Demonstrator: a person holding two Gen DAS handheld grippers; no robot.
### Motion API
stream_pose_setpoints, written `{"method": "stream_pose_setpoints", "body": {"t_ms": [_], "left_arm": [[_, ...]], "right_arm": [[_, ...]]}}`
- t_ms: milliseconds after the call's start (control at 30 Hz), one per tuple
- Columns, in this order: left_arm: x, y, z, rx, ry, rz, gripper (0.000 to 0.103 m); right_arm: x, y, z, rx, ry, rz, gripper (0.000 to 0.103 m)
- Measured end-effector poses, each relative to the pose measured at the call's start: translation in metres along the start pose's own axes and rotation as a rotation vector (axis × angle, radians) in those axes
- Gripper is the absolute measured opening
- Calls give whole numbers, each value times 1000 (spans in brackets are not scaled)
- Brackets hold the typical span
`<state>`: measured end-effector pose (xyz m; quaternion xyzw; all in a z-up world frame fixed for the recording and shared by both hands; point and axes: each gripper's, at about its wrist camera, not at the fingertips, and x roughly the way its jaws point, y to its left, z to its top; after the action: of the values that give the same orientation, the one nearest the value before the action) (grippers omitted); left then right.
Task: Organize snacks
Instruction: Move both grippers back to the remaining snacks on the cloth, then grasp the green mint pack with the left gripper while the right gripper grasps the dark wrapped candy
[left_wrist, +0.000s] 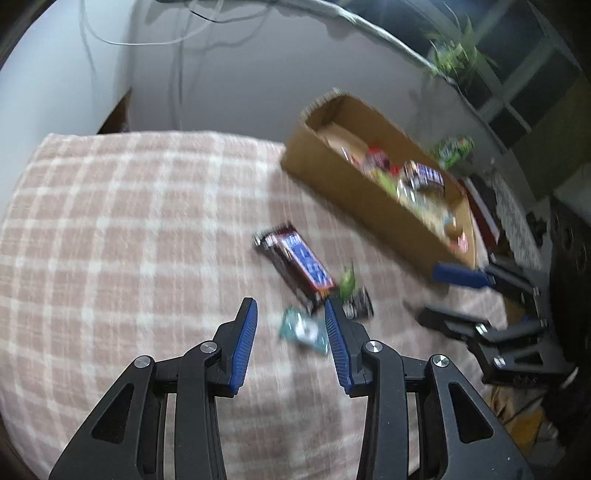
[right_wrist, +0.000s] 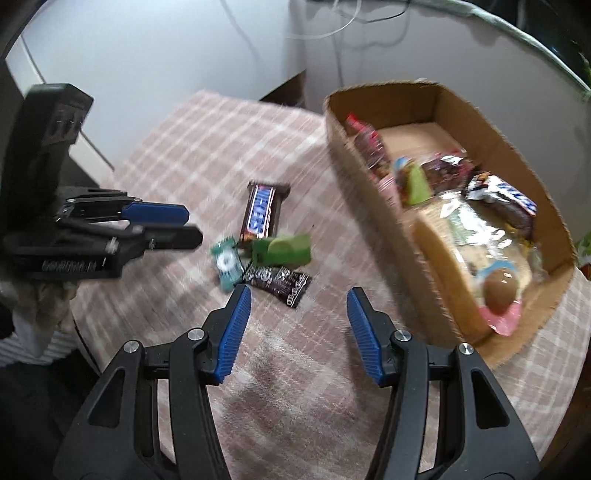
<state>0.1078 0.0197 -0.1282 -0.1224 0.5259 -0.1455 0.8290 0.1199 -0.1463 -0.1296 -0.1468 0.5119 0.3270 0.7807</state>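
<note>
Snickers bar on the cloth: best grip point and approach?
Take the Snickers bar across its narrow width at mid-length, coming from above. It lies flat on the checked cloth, its far half clear; its near end crowds the green packet, so stay off that end.

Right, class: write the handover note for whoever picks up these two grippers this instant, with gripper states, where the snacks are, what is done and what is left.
Left gripper: jaws open, empty, above the loose snacks.
Right gripper: jaws open wider, empty, between the loose snacks and the cardboard box.
Box on the checked cloth already holds several snacks.
Left on the cloth: Snickers bar, green packet, teal packet, dark packet.
To do: move those four into the box.
</note>
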Motion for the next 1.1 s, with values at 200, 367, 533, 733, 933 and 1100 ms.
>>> {"method": "stream_pose_setpoints", "body": {"t_ms": [200,367,533,733,933,1100], "left_arm": [[19,-24,-14,132,46,54,50],[34,-31,-14,177,58,99,50],[44,-35,-14,225,61,129,50],[51,-44,-12,286,34,166,50],[52,-45,-16,333,19,180,42],[46,-33,-17,318,23,165,36]], "right_arm": [[23,5,4,-57,63,8,57],[39,8,10,-94,99,-12,57],[49,9,12,-119,112,-14,57],[55,13,15,-152,124,-8,57],[58,23,17,-196,116,-13,57],[62,30,23,-228,116,-9,57]]}}
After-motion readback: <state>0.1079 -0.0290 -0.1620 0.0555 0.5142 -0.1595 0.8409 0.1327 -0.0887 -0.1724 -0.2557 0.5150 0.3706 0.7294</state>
